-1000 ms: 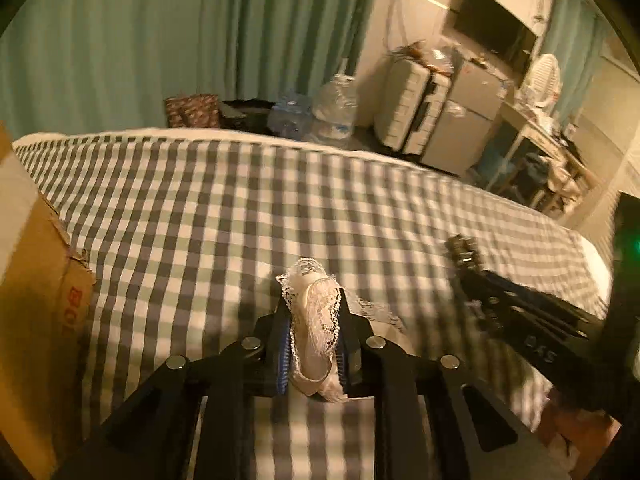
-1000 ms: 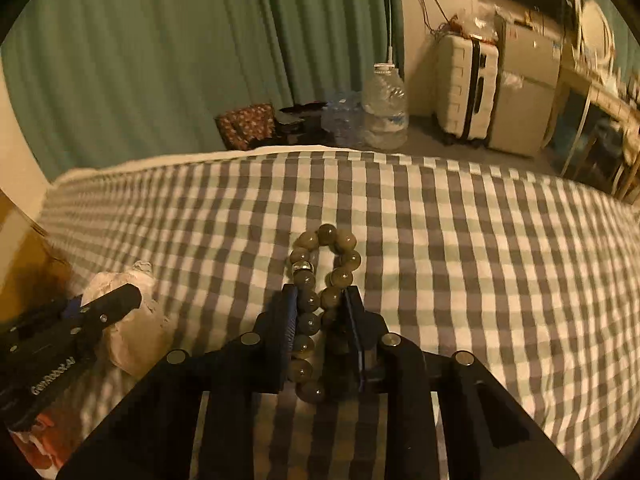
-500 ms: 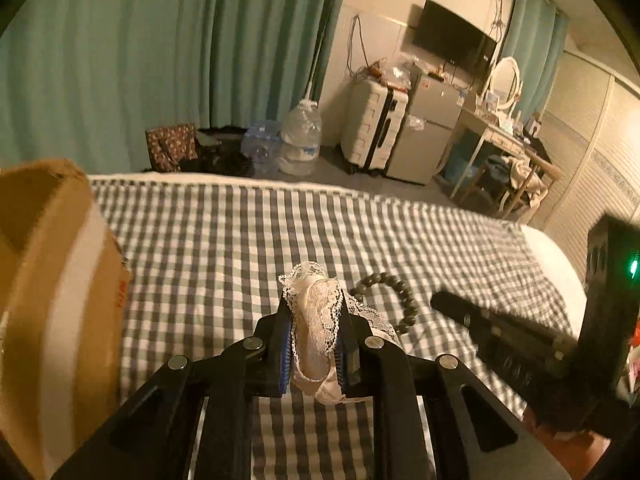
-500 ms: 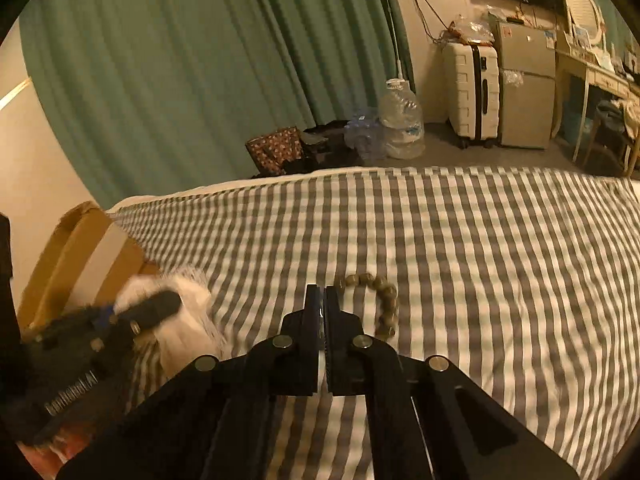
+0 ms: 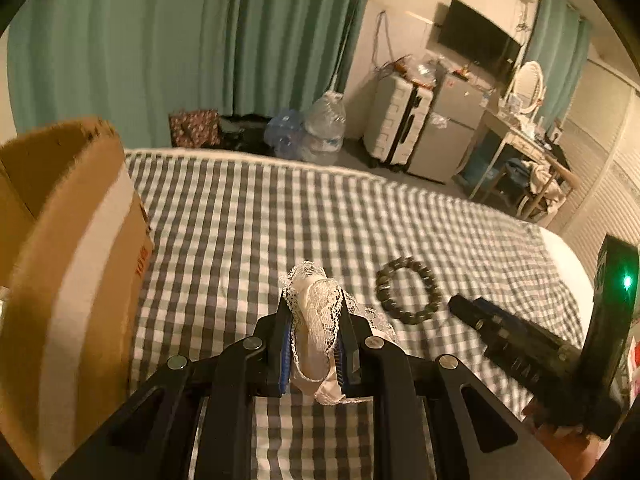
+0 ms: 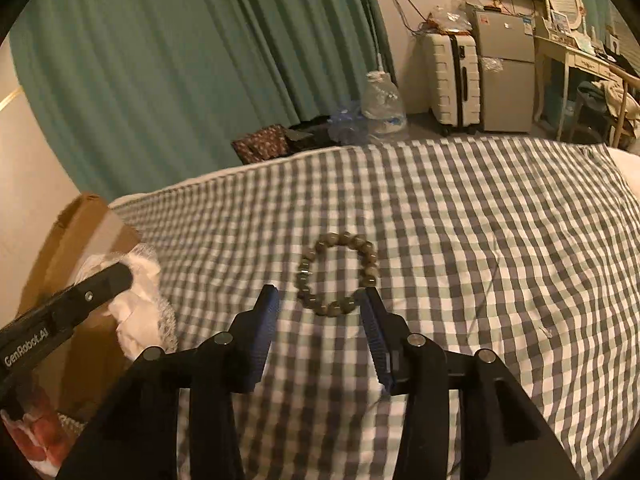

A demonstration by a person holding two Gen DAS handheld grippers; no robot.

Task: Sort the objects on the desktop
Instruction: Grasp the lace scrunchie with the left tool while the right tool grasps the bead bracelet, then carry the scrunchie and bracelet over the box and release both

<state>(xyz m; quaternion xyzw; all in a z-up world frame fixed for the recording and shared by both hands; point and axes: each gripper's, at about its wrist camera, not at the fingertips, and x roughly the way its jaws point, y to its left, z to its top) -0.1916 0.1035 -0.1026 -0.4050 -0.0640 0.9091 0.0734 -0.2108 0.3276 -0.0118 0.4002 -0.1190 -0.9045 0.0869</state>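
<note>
Bracelet (image 6: 338,274) on checked bed (image 6: 480,220) | right gripper (image 6: 320,304) spread wide | left gripper (image 5: 314,320) pinches lace (image 5: 316,320) | box (image 5: 72,260) left | green curtain (image 6: 180,60) behind

left gripper (image 5: 312,320): fingers clamped, raised | right gripper (image 6: 320,300): fingers spread wide, low, pointing forward

a home bedroom: a bed (image 5: 320,220) in a grey checked cover lies under the tool, teal curtains (image 5: 160,48) hang ahead, and off to the right stand a suitcase (image 5: 396,128), a wall television (image 5: 478,46) and a dressing table (image 5: 524,140) with a round mirror (image 5: 529,80).
</note>
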